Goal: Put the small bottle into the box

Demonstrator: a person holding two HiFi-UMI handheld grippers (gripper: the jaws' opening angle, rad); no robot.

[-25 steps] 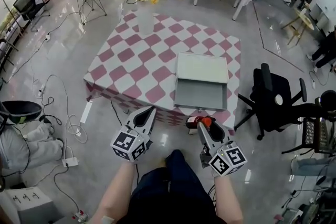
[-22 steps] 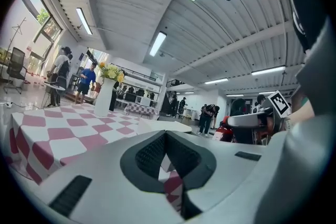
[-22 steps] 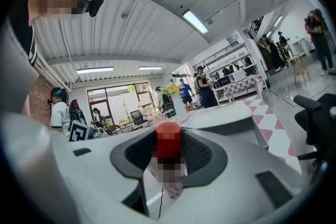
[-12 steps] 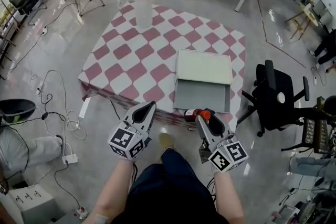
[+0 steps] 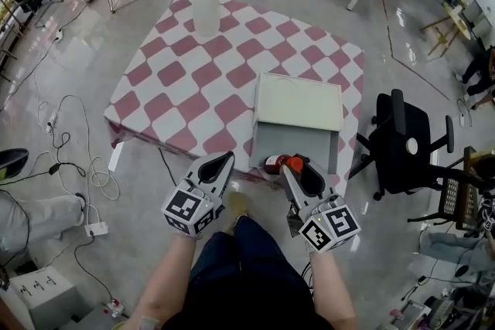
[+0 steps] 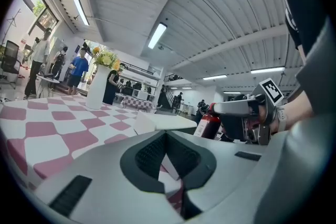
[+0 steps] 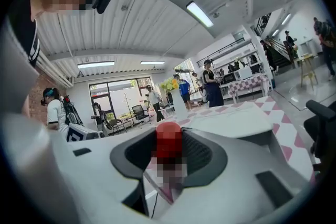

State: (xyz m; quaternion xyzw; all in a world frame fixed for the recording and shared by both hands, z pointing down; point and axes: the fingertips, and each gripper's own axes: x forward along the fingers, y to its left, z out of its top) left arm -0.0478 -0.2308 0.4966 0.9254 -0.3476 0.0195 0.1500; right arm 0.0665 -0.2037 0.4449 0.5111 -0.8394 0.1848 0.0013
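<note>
My right gripper (image 5: 291, 165) is shut on the small bottle (image 5: 278, 164), a dark red bottle with a red cap. It hangs at the table's near edge, just in front of the box. In the right gripper view the red cap (image 7: 169, 143) sits between the jaws. The box (image 5: 298, 141) is grey-green and lies open on the checked table, its lid (image 5: 299, 101) tilted back behind it. My left gripper (image 5: 223, 159) is shut and empty, left of the bottle and over the table's near edge. From the left gripper view the bottle (image 6: 209, 124) shows to the right.
The table (image 5: 201, 81) wears a pink-and-white checked cloth, with a white vase of flowers (image 5: 204, 8) at its far side. A black office chair (image 5: 404, 143) stands close on the right. Cables (image 5: 73, 158) lie on the floor to the left. People stand further back.
Both grippers have come forward toward the table's near edge. The bottle in the right gripper now sits at the front of the box. Neither gripper's jaws have changed.
</note>
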